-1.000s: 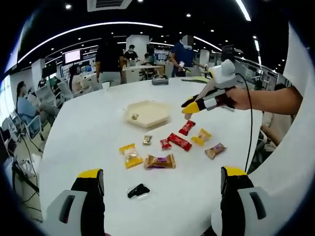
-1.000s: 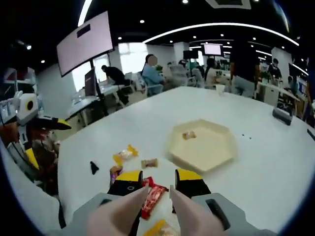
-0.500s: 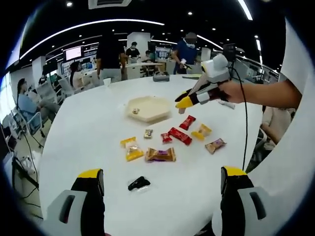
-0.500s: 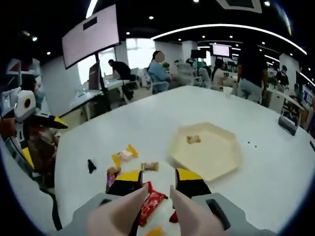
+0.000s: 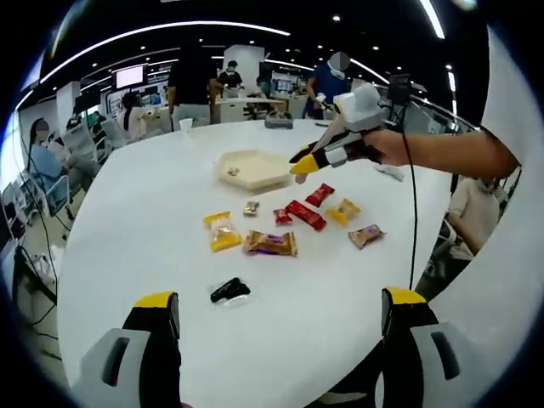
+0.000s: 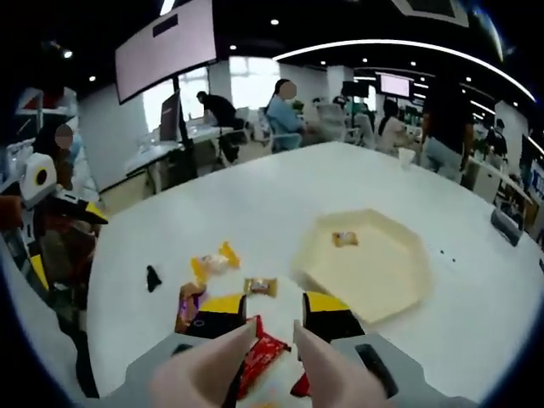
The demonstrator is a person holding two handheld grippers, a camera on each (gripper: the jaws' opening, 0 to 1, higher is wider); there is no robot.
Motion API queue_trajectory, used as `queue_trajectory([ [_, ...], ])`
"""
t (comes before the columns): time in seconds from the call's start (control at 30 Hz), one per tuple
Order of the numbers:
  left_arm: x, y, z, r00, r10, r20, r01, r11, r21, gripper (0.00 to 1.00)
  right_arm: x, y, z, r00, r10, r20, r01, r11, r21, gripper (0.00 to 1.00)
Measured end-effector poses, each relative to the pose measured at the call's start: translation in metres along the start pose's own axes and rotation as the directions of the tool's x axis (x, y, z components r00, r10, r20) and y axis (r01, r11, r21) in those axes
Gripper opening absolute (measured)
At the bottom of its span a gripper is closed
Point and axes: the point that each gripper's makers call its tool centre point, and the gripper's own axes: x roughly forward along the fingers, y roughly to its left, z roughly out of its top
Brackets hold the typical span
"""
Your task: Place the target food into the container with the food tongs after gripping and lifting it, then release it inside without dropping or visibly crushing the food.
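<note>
White and glossy, the counter (image 5: 153,221) carried a loose scatter of wrapped snacks in front of me. My left hand-held gripper (image 5: 276,327) hung low over the near edge with its two yellow-tipped jaws spread wide and nothing between them. From the left gripper view my right hand-held gripper (image 5: 297,164) was held out over the counter in my hand (image 5: 387,146), its yellow tips close together just above the red snacks and beside the cream hexagonal tray (image 5: 252,170). In the right gripper view its jaws (image 6: 276,316) stood a narrow gap apart with bare counter between them, holding nothing, and a long red packet (image 6: 260,354) lay just below and between them. The tray (image 6: 374,293) sat up and to the right of those jaws, with one small wrapped candy (image 6: 345,239) already lying inside near its far wall. Nearer my left hand-held gripper lay a brown-and-purple bar (image 5: 270,244), a yellow packet (image 5: 222,232), a small gold-brown candy (image 5: 250,207), two red packets (image 5: 306,214), a yellow candy (image 5: 342,211), a tan packet (image 5: 366,235) and, closest, a small black wrapper (image 5: 229,291). People sat and stood at desks (image 5: 234,104) well beyond the counter.
</note>
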Motion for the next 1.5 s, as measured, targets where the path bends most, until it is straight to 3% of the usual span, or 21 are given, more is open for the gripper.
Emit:
queue_trajectory([
  [0.43, -0.01, 0.015, 0.015, 0.998, 0.047, 0.041, -0.047, 0.999, -0.013, 0.99, 0.008, 0.005, 0.01, 0.999, 0.035, -0.019, -0.036, 0.998, -0.06, 0.25],
  [1.5, -0.015, 0.012, 0.005, 0.999, 0.046, 0.017, -0.046, 0.999, -0.012, 0.99, 0.018, 0.005, 0.016, 0.997, 0.061, -0.039, -0.065, 0.992, -0.11, 0.25],
])
